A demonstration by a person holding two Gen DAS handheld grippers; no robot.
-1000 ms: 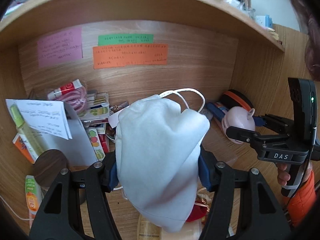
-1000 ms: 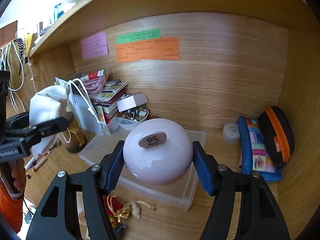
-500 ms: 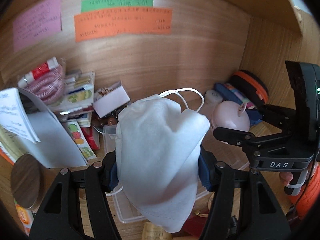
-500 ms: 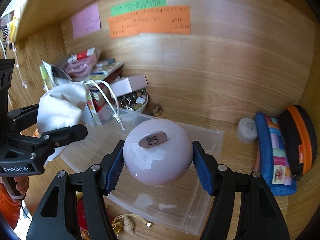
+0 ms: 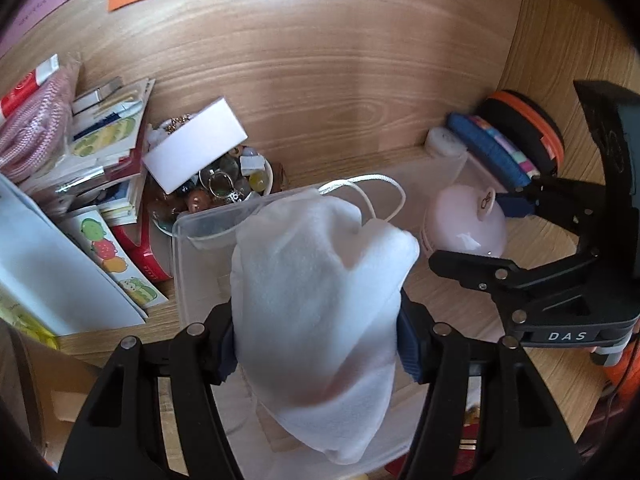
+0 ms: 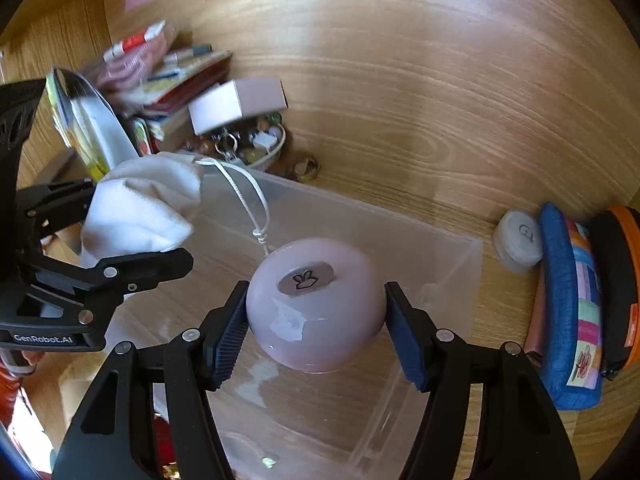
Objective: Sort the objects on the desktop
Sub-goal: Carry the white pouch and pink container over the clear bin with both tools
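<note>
My left gripper is shut on a white drawstring pouch and holds it over the left part of a clear plastic bin. My right gripper is shut on a round pink case with a rabbit tab and holds it above the same bin. In the left wrist view the pink case hangs at the right. In the right wrist view the pouch is at the left, its cord dangling.
A stack of books and packets, a bowl of keychains under a white box stand at the back left. A small white jar, a blue patchwork pouch and a black-orange case line the right wall.
Both grippers have moved forward and down into the shelf; the pouch and the pink case now hang over the clear bin, closer to its floor.
</note>
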